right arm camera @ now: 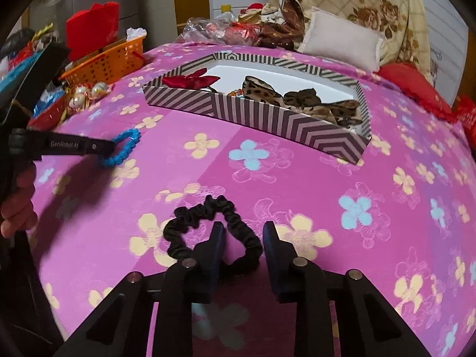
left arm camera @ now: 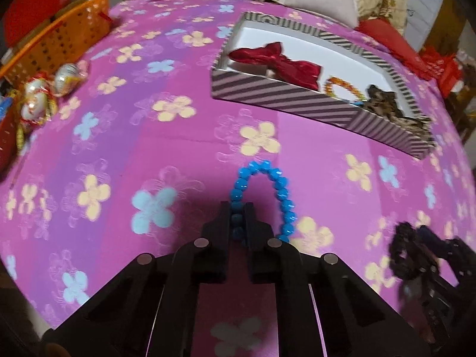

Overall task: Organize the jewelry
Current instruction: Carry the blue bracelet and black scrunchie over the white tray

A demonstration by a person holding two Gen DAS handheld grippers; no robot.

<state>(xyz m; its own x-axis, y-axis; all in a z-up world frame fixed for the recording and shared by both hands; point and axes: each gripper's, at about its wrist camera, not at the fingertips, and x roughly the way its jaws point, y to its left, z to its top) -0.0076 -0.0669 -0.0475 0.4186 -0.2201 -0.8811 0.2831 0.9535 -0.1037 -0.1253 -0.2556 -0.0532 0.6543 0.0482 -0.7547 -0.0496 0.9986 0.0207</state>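
Observation:
My left gripper [left arm camera: 238, 208] is shut on a blue bead bracelet [left arm camera: 275, 181] and holds it above the pink flowered cloth; both also show in the right wrist view, the gripper [right arm camera: 111, 146] and the bracelet [right arm camera: 126, 145], at the left. My right gripper [right arm camera: 242, 226] is open, its jaws standing either side of one side of a black scrunchie [right arm camera: 208, 208] that lies on the cloth. In the left wrist view the scrunchie [left arm camera: 401, 255] and right gripper are blurred at the lower right. A striped box [left arm camera: 267, 96] [right arm camera: 267, 113] holds a red bow [left arm camera: 276, 62], an orange bead bracelet [left arm camera: 342, 84] and leopard-print bows [right arm camera: 297, 96].
An orange basket [left arm camera: 59, 38] [right arm camera: 104, 62] and shiny wrapped ornaments [left arm camera: 44, 95] sit at the left edge of the cloth. A beige cushion [right arm camera: 342, 38], red fabric and plastic-wrapped clutter lie behind the box.

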